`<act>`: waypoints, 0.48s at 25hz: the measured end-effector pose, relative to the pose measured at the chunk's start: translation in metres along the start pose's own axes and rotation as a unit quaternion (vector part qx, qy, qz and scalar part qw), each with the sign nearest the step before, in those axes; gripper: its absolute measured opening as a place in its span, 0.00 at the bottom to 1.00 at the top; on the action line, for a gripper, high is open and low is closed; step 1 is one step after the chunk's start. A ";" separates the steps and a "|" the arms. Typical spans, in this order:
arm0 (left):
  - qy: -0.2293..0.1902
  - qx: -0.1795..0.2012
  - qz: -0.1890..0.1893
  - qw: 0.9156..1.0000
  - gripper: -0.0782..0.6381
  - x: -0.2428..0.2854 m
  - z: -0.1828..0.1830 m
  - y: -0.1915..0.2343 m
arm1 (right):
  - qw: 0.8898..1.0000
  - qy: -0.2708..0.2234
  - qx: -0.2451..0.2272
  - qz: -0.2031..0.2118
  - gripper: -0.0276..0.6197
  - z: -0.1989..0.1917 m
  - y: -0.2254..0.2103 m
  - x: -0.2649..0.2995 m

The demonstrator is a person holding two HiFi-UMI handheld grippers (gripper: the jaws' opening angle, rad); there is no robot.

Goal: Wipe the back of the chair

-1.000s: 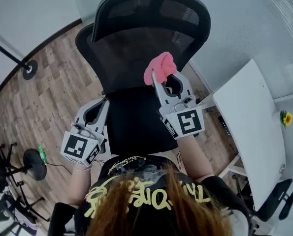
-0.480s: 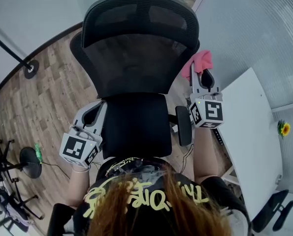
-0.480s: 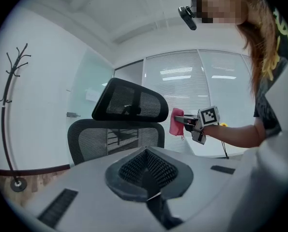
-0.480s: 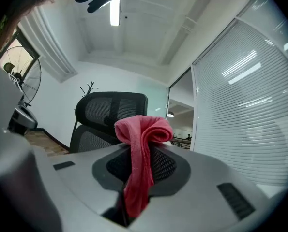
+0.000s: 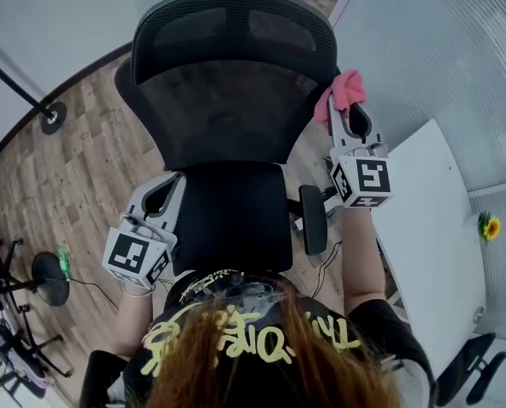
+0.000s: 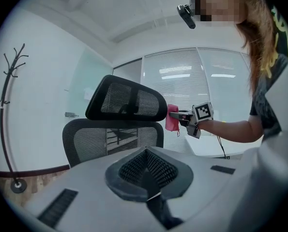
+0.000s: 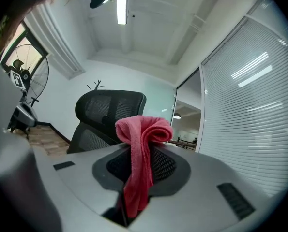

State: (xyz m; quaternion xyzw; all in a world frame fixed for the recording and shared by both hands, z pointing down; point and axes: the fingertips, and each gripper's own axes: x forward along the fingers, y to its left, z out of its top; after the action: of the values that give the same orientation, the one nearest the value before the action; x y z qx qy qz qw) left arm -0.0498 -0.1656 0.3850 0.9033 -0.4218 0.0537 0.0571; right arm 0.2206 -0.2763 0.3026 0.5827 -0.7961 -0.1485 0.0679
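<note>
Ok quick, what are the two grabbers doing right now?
The left gripper: shut, holding nothing.
The right gripper: shut on the pink cloth.

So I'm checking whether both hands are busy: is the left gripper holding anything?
No, the left gripper has its fingers closed together with nothing between them.

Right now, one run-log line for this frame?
phase: wiping chair back | right gripper: shut on pink cloth, at the back's right edge, contact unclear | left gripper: shut, empty, low beside seat
</note>
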 end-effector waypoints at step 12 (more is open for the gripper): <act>-0.001 -0.011 -0.009 1.000 0.10 0.001 -0.005 0.008 | 0.998 -0.028 -0.050 0.010 0.16 0.045 -0.001 0.008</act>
State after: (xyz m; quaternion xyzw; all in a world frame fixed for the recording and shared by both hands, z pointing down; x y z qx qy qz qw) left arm -0.0553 -0.1704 0.3909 0.9062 -0.4146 0.0479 0.0677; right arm 0.2065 -0.2768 0.2590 0.5664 -0.7950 -0.2033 0.0762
